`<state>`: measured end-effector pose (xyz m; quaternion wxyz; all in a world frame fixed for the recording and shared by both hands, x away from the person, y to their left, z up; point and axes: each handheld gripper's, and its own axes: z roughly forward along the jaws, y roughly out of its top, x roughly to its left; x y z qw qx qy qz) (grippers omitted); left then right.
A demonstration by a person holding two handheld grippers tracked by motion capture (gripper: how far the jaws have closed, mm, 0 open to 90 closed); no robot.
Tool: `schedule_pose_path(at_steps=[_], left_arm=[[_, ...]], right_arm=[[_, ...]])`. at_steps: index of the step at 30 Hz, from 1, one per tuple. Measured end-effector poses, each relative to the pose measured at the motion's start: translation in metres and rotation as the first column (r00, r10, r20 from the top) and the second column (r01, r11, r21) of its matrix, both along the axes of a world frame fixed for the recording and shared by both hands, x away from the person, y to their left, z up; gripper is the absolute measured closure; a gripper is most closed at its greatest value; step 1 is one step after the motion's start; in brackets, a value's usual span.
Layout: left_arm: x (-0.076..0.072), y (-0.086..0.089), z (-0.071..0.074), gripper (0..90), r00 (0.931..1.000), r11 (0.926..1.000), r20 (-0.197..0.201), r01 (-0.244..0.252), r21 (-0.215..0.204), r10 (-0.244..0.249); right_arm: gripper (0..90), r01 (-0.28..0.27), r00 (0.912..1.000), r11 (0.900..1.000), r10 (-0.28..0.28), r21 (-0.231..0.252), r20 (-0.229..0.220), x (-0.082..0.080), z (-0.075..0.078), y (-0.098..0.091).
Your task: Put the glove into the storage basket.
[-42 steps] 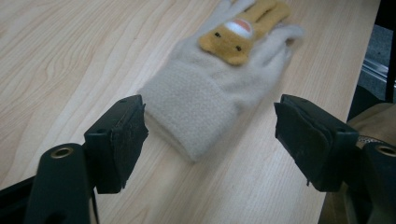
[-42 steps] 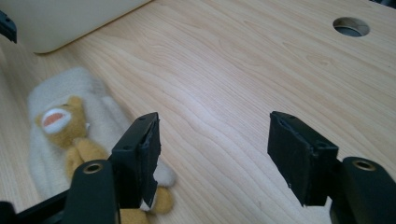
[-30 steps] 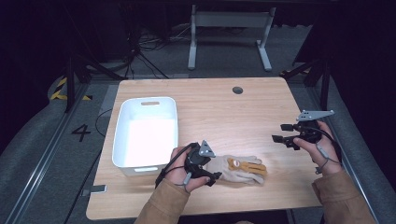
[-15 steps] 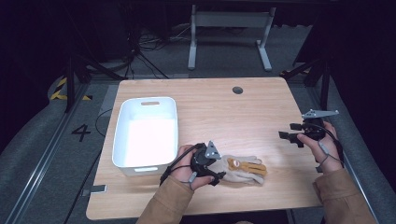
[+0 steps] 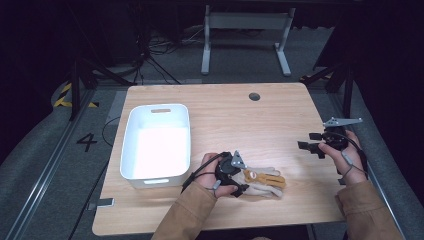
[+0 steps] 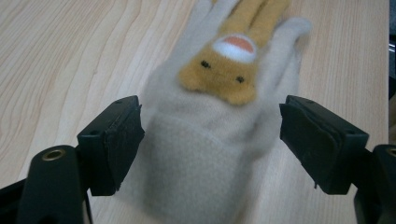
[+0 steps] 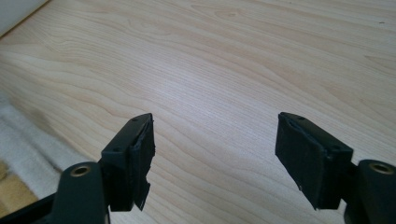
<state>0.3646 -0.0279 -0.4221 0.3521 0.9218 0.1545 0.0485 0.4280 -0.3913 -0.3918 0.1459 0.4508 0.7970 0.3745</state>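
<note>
Where the left gripper [image 6: 210, 140] is lowered with jaws spread wide, the beige glove's [image 6: 219, 121] cuff is straddled and cut off below, just beside the white bin [image 5: 156, 142]; the right gripper [image 7: 215, 154] is held wide apart, far from the bin.

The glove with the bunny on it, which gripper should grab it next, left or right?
Left. The left gripper already straddles the glove with open jaws; the right gripper hangs far off at the table's edge.

Bin [image 5: 156, 142] left; glove [image 5: 262, 181] right, near table [image 5: 240, 115] front.
</note>
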Motion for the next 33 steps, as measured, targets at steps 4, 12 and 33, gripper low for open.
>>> schedule_pose_path(at_steps=[4, 12, 33], left_arm=[[0.002, -0.007, -0.004, 21.0, 0.9995, 0.9996, 0.010, 0.028, 0.007, -0.028], [0.004, -0.014, -0.011, 17.5, 0.9990, 0.9989, -0.003, 0.045, 0.014, -0.045], [0.005, -0.026, -0.037, 12.0, 0.9991, 0.9982, -0.012, 0.040, 0.044, -0.040]], right_arm=[[30.0, -0.014, 0.9999, 0.9999, 0.014, 0.002, -0.002, 0.000, 0.000, 0.001], [29.7, -0.021, 0.9998, 0.9998, 0.021, 0.006, 0.000, 0.000, 0.000, 0.002], [29.2, -0.035, 0.9994, 0.9994, 0.035, 0.004, -0.004, 0.001, -0.003, 0.004]])
